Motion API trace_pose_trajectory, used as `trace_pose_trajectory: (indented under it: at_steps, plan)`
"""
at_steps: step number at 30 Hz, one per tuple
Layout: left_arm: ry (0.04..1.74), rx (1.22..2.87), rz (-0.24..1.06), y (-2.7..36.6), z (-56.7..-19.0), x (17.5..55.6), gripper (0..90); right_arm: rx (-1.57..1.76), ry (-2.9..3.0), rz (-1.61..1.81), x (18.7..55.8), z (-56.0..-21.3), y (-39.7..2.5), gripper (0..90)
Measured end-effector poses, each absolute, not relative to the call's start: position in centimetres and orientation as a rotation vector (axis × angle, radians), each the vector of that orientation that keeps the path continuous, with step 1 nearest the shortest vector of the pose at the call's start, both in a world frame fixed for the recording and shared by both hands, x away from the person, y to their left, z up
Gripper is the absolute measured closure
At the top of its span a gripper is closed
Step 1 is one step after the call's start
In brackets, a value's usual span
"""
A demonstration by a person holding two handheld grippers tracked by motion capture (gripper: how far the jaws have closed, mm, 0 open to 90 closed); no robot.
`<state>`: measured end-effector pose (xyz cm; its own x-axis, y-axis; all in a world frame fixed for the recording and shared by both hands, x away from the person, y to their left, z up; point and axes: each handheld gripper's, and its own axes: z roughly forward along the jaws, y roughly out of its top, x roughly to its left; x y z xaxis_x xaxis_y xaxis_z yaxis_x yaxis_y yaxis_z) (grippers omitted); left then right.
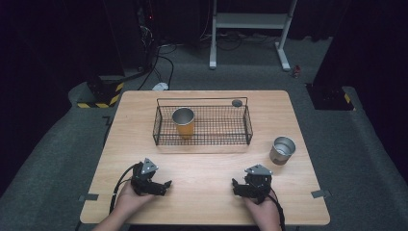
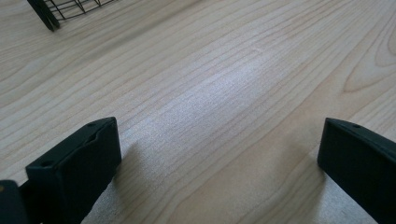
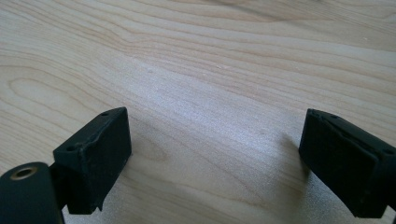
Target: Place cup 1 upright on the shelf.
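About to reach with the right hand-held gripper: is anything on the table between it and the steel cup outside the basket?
Nothing visible. Bare table lies between the right hand-held gripper and the steel cup; the basket sits farther back.

Wire basket point(image 1: 202, 126) toward the far middle of the table point(image 1: 207, 168). 1 cup point(image 1: 184, 122) upright inside, in the left part. Small round disc point(image 1: 236, 103) just behind the far right corner. 2nd cup point(image 1: 282, 150) on the table right of the basket, slightly nearer. Left gripper point(image 1: 166, 185) and right gripper point(image 1: 235, 185) low near the front edge, well apart, jaws pointing inward.
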<state>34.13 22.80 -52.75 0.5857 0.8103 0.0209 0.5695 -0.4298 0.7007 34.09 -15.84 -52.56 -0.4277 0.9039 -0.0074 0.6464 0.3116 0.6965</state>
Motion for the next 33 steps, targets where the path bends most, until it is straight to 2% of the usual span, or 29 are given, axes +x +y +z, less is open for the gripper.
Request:
trace_pose_trajectory:
  at_steps: [12, 33]
  plan:
    - [1.153, 2.111, 0.486, 22.3, -53.0, 33.8, 0.1, 1.372, 2.125, 0.904, 33.5, -51.8, -17.3, 11.3]
    - [1.147, 2.114, 0.487, 22.3, -53.0, 33.9, 0.1, 1.438, 1.932, 0.855, 33.2, -50.5, -23.3, 11.8]
